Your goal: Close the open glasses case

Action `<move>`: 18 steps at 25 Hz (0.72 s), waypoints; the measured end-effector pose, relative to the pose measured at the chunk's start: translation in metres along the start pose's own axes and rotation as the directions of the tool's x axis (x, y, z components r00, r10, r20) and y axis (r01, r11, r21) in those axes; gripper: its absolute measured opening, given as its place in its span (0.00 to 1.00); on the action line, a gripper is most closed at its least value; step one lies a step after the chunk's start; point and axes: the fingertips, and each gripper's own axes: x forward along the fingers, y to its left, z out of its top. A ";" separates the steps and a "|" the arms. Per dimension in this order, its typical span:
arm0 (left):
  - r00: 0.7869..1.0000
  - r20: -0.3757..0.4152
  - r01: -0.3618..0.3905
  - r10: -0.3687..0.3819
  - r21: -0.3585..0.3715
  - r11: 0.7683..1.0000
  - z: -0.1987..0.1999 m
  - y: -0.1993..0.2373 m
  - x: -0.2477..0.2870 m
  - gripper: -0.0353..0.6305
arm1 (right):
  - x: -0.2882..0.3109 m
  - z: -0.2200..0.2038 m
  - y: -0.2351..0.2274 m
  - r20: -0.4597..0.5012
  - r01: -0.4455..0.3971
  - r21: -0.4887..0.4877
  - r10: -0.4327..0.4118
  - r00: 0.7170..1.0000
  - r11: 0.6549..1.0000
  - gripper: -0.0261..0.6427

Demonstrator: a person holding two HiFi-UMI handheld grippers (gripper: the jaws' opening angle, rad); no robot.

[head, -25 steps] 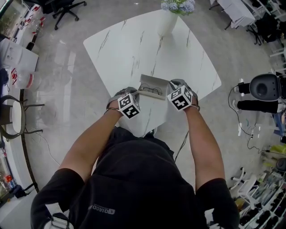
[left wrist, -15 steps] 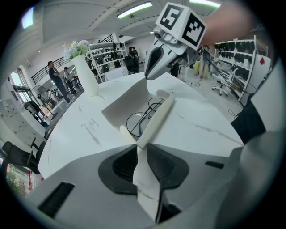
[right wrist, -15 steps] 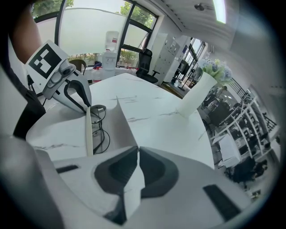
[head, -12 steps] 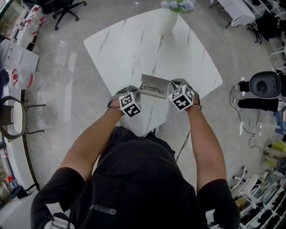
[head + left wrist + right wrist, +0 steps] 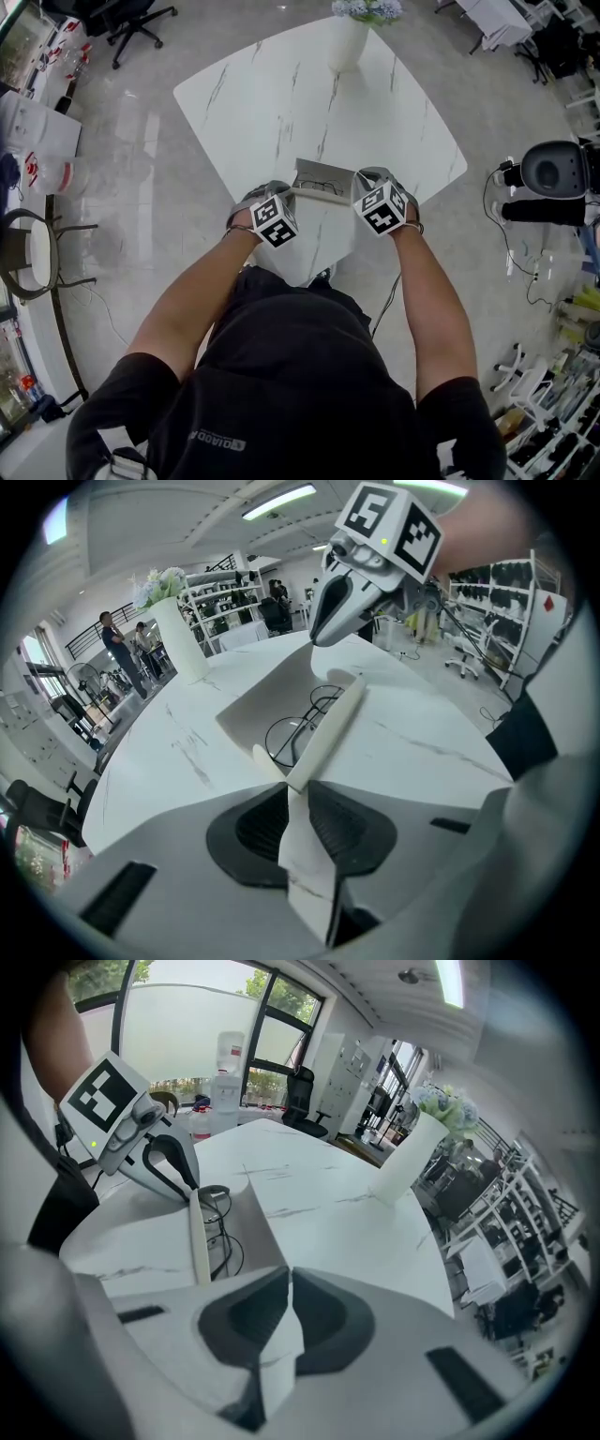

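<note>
The open glasses case (image 5: 319,180) lies near the front edge of the white marble table (image 5: 281,103). It has a grey lining, and black thin-rimmed glasses (image 5: 292,733) lie inside it. My left gripper (image 5: 298,797) is shut on the left end of the case's white front flap (image 5: 330,726). At the flap's other end my right gripper (image 5: 289,1283) is shut on the same flap (image 5: 199,1239), with the glasses (image 5: 220,1211) just beyond. In the head view the left gripper (image 5: 284,199) and the right gripper (image 5: 361,186) flank the case. Each gripper view shows the other gripper (image 5: 323,625) (image 5: 173,1171) across the case.
A white vase with pale flowers (image 5: 349,37) stands at the table's far edge. Around the table are an office chair (image 5: 131,17), a side table with a chair (image 5: 28,248) at left, and a black device (image 5: 553,173) at right. People stand far off in the left gripper view.
</note>
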 end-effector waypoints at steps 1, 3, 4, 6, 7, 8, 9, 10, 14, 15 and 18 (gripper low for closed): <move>1.000 0.000 0.000 0.000 -0.001 1.000 0.000 0.000 0.000 0.16 | -0.001 0.000 0.001 0.001 0.000 0.002 0.000 1.000 1.000 0.06; 1.000 0.000 0.000 0.000 -0.002 1.000 0.000 0.000 0.000 0.16 | -0.003 -0.001 0.003 0.004 0.002 0.004 -0.002 1.000 1.000 0.06; 1.000 0.000 -0.001 0.001 -0.002 1.000 0.000 0.000 0.000 0.16 | -0.004 -0.001 0.004 0.006 0.004 0.006 -0.004 1.000 1.000 0.06; 1.000 0.000 -0.001 0.001 0.000 1.000 0.001 -0.001 -0.001 0.16 | -0.006 -0.002 0.005 0.008 0.005 0.009 -0.005 1.000 1.000 0.06; 1.000 0.000 -0.002 0.002 0.001 1.000 0.001 -0.001 -0.001 0.16 | -0.006 -0.003 0.006 0.008 0.005 0.010 -0.005 1.000 1.000 0.06; 1.000 0.001 -0.003 0.003 0.001 1.000 0.001 -0.002 0.000 0.16 | -0.007 -0.003 0.007 0.008 0.006 0.011 -0.006 1.000 1.000 0.06; 1.000 0.000 -0.003 0.003 0.001 1.000 0.001 -0.002 0.000 0.16 | -0.008 -0.004 0.008 0.009 0.007 0.011 -0.007 1.000 1.000 0.06; 1.000 0.000 -0.004 0.004 0.001 1.000 0.001 -0.003 0.000 0.16 | -0.008 -0.005 0.009 0.009 0.007 0.012 -0.007 1.000 1.000 0.06; 1.000 0.001 -0.004 0.004 -0.001 1.000 0.001 -0.001 -0.002 0.16 | -0.011 -0.005 0.014 0.014 0.006 0.010 -0.006 1.000 1.000 0.06; 1.000 0.001 -0.004 0.004 -0.002 1.000 0.001 -0.001 -0.002 0.16 | -0.012 -0.005 0.014 0.014 0.005 0.009 -0.006 1.000 1.000 0.06; 1.000 -0.001 0.000 0.000 -0.003 1.000 0.001 -0.002 -0.002 0.16 | -0.013 -0.005 0.017 0.015 0.004 0.010 -0.004 1.000 1.000 0.06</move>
